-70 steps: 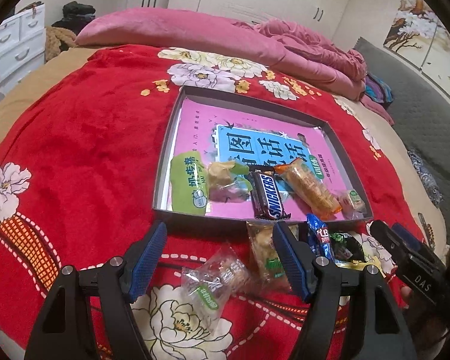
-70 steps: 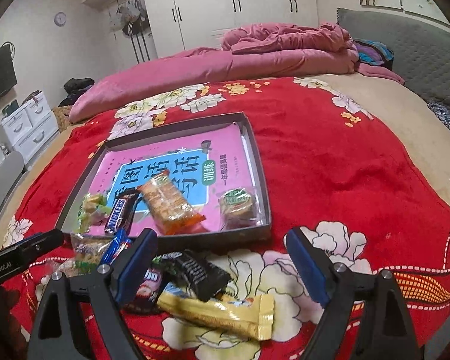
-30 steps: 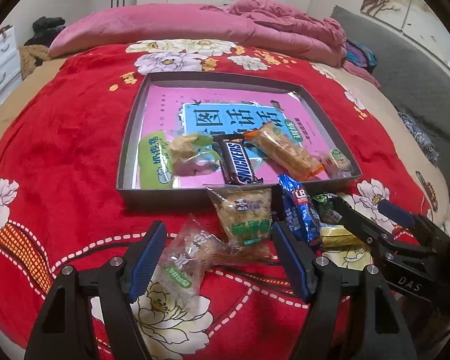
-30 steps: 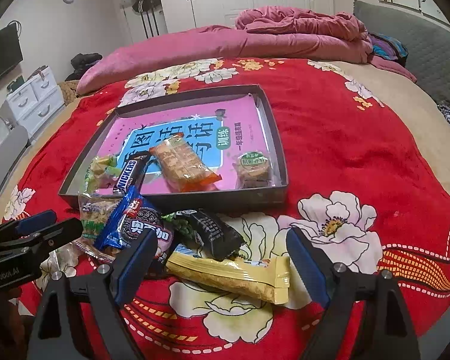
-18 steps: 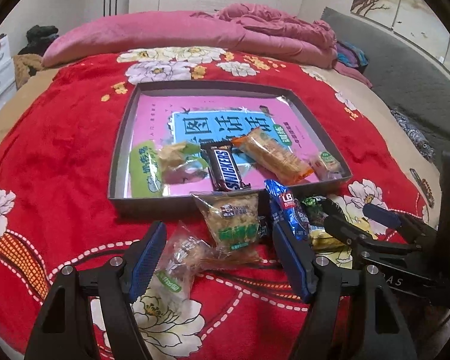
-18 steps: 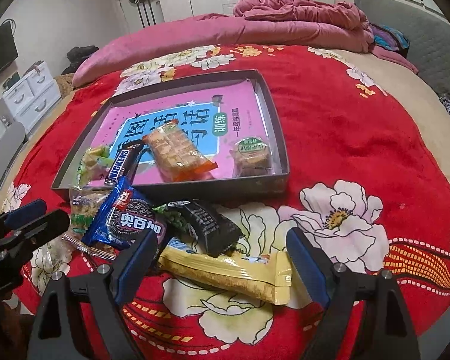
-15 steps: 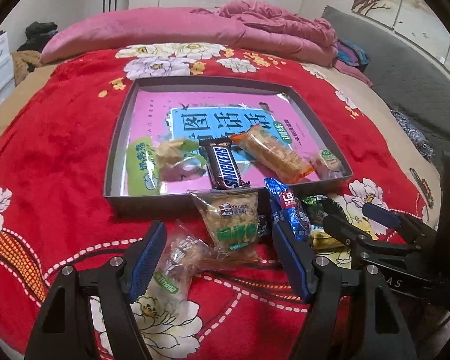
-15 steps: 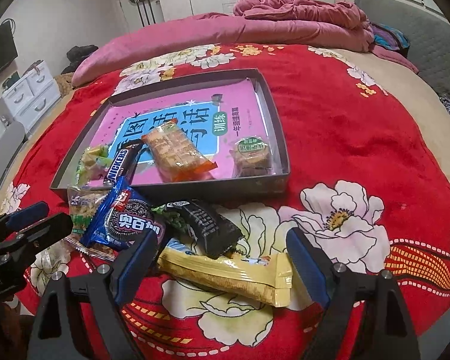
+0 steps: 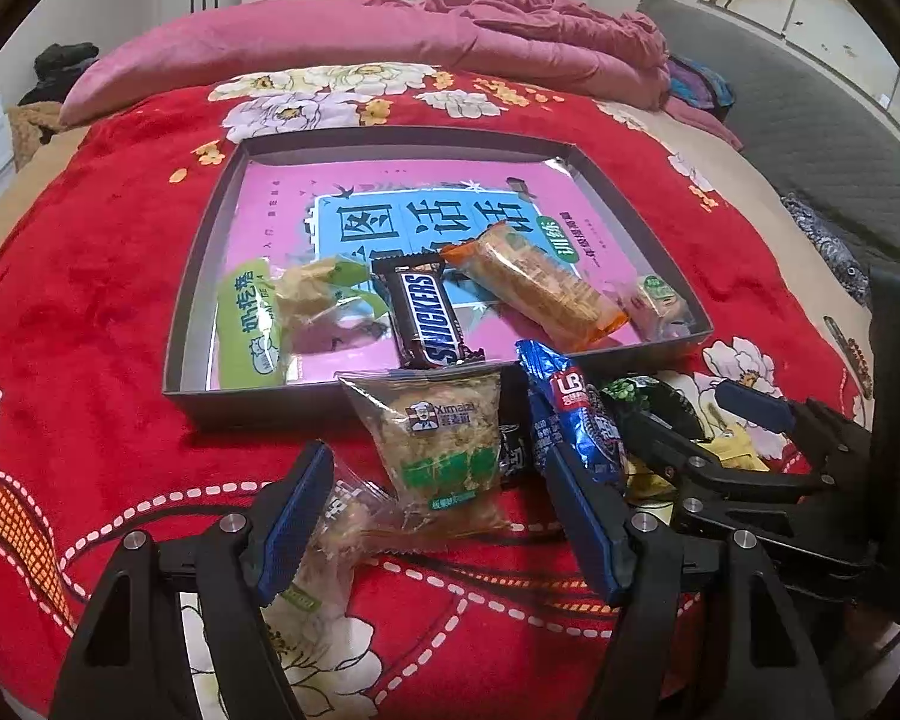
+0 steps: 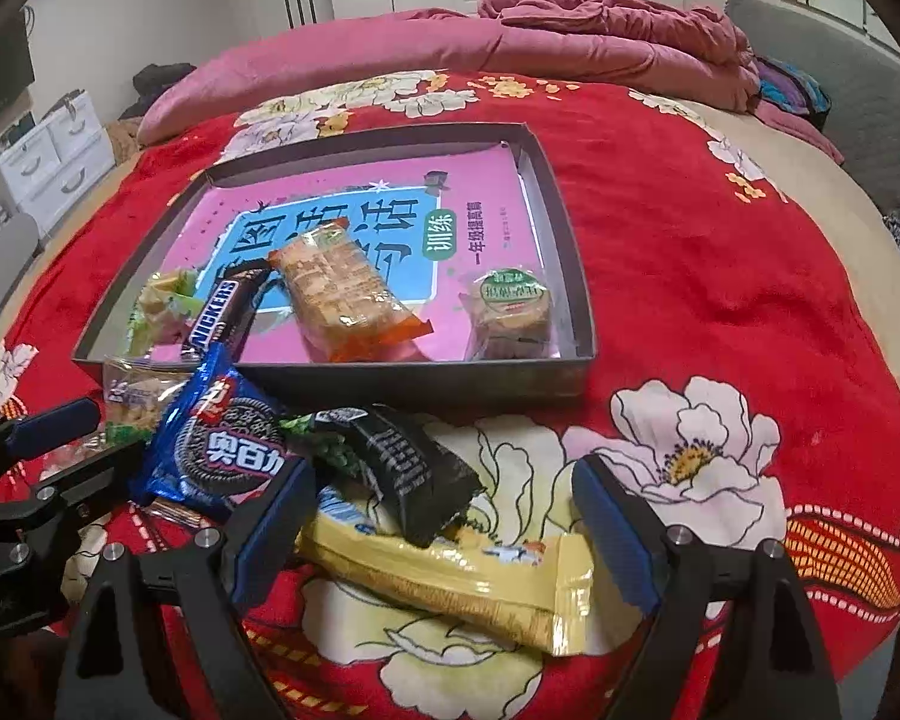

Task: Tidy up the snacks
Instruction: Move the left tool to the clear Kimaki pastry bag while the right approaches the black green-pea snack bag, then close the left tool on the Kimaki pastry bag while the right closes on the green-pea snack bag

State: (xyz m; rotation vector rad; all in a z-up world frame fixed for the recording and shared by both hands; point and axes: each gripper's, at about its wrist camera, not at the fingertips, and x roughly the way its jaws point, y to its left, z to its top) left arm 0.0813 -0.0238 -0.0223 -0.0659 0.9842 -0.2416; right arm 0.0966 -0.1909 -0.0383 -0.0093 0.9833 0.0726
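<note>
A dark tray (image 9: 201,240) (image 10: 570,240) on the red bedspread holds a Snickers bar (image 9: 429,318) (image 10: 222,312), an orange cracker pack (image 9: 534,285) (image 10: 342,288), a green pack (image 9: 249,324), a clear candy pack (image 9: 318,300) and a small cake (image 10: 513,312). In front lie a clear floss-cake pack (image 9: 438,444), a clear pack (image 9: 330,534), a blue Oreo pack (image 10: 222,444) (image 9: 570,414), a black pack (image 10: 402,468) and a yellow pack (image 10: 450,576). My left gripper (image 9: 444,510) is open above the floss-cake pack. My right gripper (image 10: 444,528) is open above the yellow pack.
A pink duvet (image 9: 390,36) (image 10: 450,42) lies across the far side of the bed. White drawers (image 10: 54,156) stand at the left. The right gripper shows at the right of the left wrist view (image 9: 720,426).
Both grippers have come lower and closer to the loose snacks in front of the tray. Both stay open. No snack has moved.
</note>
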